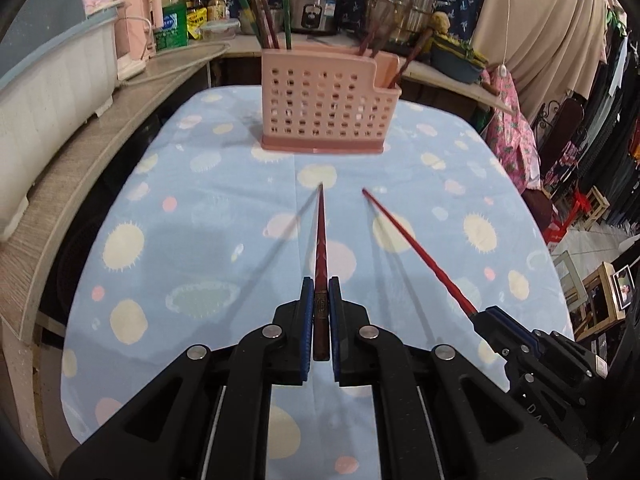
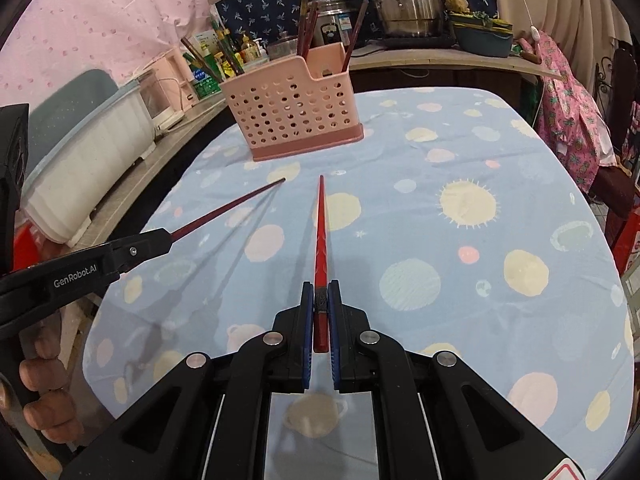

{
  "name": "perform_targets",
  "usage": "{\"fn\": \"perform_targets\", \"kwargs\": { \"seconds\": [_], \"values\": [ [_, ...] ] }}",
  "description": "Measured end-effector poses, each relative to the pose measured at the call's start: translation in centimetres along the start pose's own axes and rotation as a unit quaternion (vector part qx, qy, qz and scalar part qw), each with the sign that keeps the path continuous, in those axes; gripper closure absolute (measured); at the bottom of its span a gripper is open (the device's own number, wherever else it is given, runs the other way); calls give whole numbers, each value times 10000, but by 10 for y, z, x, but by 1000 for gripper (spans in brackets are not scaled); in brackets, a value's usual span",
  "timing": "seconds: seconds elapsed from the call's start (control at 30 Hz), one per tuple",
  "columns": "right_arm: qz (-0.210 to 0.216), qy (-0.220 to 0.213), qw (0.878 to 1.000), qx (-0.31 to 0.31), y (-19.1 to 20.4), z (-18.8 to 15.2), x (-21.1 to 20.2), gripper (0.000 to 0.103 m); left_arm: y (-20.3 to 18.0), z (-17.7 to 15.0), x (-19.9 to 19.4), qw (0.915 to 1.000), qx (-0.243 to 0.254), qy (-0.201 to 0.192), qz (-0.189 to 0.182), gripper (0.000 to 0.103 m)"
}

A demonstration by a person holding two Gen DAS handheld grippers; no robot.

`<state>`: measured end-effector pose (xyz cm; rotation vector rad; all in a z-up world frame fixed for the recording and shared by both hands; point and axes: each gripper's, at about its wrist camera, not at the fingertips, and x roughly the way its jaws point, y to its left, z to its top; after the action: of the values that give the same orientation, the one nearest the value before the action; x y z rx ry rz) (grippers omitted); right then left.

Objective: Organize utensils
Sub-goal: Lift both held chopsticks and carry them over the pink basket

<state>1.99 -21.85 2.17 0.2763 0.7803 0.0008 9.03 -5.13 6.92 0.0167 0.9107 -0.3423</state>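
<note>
Here, left tool [image 1: 320, 300] pinching dark red chopstick [image 1: 320, 240], right tool [image 2: 320, 300] pinching bright red chopstick [image 2: 320, 232], both angled downward over tablecloth [image 2: 480, 280].

1. A table [image 1: 168, 208] carries the scene; a pale blue cloth [image 2: 500, 152] printed with cream, pink and bluish planets and suns covers its whole top.
2. A pink perforated utensil holder [image 1: 324, 112] stands upright on the cloth near the far edge; several chopsticks stand inside it.
3. Thin shadows fall across the cloth in front of the holder.
</note>
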Motion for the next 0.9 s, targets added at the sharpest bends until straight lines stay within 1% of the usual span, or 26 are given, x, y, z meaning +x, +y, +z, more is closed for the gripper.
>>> {"fn": "perform_targets", "kwargs": {
  "seconds": [0.3, 0.47, 0.53, 0.73, 0.9],
  "values": [
    [166, -597, 9981, 4, 4, 61, -28, 96, 1, 61, -31, 9983, -75, -584, -47, 96],
    [269, -960, 9950, -5, 8, 102, -43, 96, 1, 100, -43, 9965, -145, -810, -152, 96],
    [243, -1118, 9934, -50, 11, 116, -48, 96, 1, 117, -47, 9957, -169, -892, -159, 96],
    [356, -1331, 9904, -62, 19, 154, -50, 97, -1, 159, -59, 9927, -155, -1193, -127, 96],
    [467, -1623, 9856, -83, 30, 190, -56, 97, -5, 194, -72, 9882, -116, -1522, -111, 96]
  ]
}}
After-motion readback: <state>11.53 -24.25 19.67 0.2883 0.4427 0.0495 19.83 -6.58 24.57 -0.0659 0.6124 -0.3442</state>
